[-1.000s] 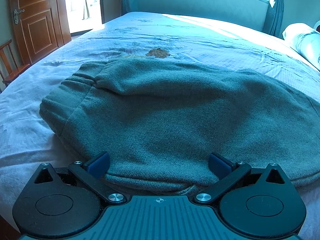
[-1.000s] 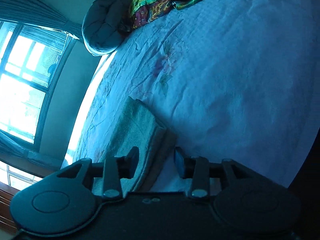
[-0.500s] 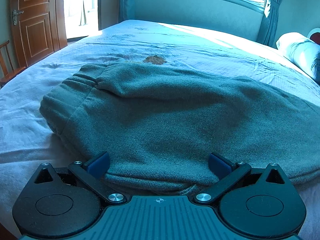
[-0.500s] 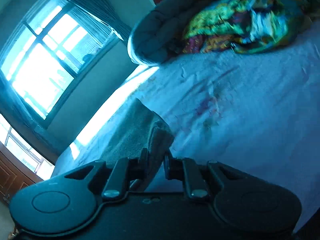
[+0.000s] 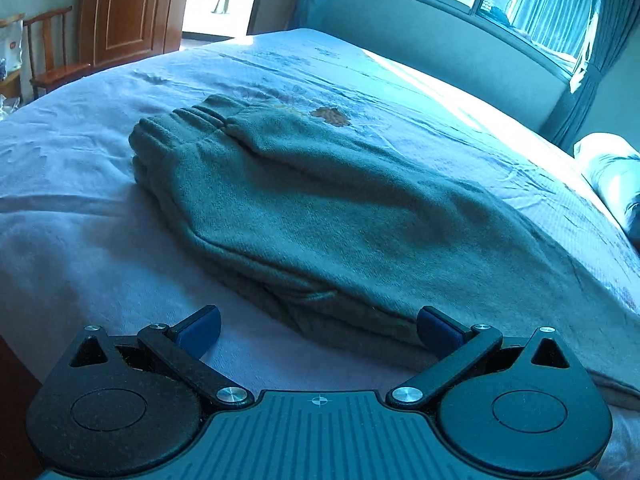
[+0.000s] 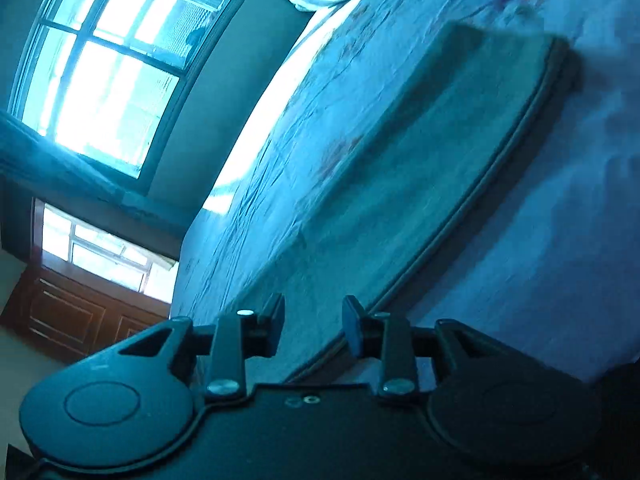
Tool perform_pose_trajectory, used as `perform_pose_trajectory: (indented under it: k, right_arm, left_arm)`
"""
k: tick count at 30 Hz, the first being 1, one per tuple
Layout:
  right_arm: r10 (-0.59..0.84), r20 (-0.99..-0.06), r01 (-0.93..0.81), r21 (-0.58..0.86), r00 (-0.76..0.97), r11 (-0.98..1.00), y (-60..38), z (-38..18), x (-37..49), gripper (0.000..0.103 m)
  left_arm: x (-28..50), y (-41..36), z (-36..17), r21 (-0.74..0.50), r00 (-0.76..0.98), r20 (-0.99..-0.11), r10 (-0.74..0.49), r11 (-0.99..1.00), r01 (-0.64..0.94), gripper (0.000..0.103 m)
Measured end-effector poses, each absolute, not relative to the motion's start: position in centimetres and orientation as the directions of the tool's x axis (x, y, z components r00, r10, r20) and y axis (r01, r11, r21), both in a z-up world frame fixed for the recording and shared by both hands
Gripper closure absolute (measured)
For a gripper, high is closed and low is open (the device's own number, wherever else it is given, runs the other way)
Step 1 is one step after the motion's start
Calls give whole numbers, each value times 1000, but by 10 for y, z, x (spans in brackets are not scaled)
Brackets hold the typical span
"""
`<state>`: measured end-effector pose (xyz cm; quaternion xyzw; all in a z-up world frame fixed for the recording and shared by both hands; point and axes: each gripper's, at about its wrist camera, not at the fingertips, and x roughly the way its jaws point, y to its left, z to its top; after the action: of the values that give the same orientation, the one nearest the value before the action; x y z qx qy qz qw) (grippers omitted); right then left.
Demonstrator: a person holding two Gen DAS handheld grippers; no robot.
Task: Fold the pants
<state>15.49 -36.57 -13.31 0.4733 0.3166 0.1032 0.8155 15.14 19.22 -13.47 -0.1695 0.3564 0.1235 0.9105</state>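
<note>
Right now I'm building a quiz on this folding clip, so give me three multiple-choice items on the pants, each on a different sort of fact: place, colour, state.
1. Where do the green fleece pants lie?
A. on the pale embroidered bedsheet
B. on the wooden chair
C. on the floor

2. What colour are the pads of the left gripper?
A. red
B. blue
C. white

3. How does the right gripper stand?
A. clamped on the pillow
B. shut, holding nothing
C. open, with the edge of the pants between its fingers

Answers:
1 A, the pants rest flat on the sheet, with the chair away by the door.
2 B, both pads show blue against black arms.
3 C, a gap shows between the fingers and the cloth's edge runs into it unpinched.
</note>
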Motion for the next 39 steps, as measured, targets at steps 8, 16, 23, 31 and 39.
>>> perform_pose_trajectory:
  k: [8, 16, 23, 31, 39]
  right_arm:
    - [616, -441, 119, 862, 653, 492, -264, -154, 185, 80]
    - [622, -427, 156, 883, 656, 442, -247, -167, 195, 100]
    - [601, -414, 35, 841, 684, 539, -243, -135, 169, 103]
    - [585, -456, 110, 841, 671, 529, -262, -160, 168, 103]
    - [557, -430, 39, 814, 711, 580, -272, -135, 165, 99]
  left_arm:
    - [133, 188, -138, -187, 700, -695, 163, 900, -395, 0]
    - [120, 197, -150, -220, 697, -701, 154, 882, -416, 0]
    - [120, 198, -145, -238, 710, -691, 139, 883, -405, 0]
    - [132, 174, -130, -189, 733, -667, 138, 919, -345, 0]
    - [151, 125, -128, -257, 727, -687, 15, 930, -262, 5]
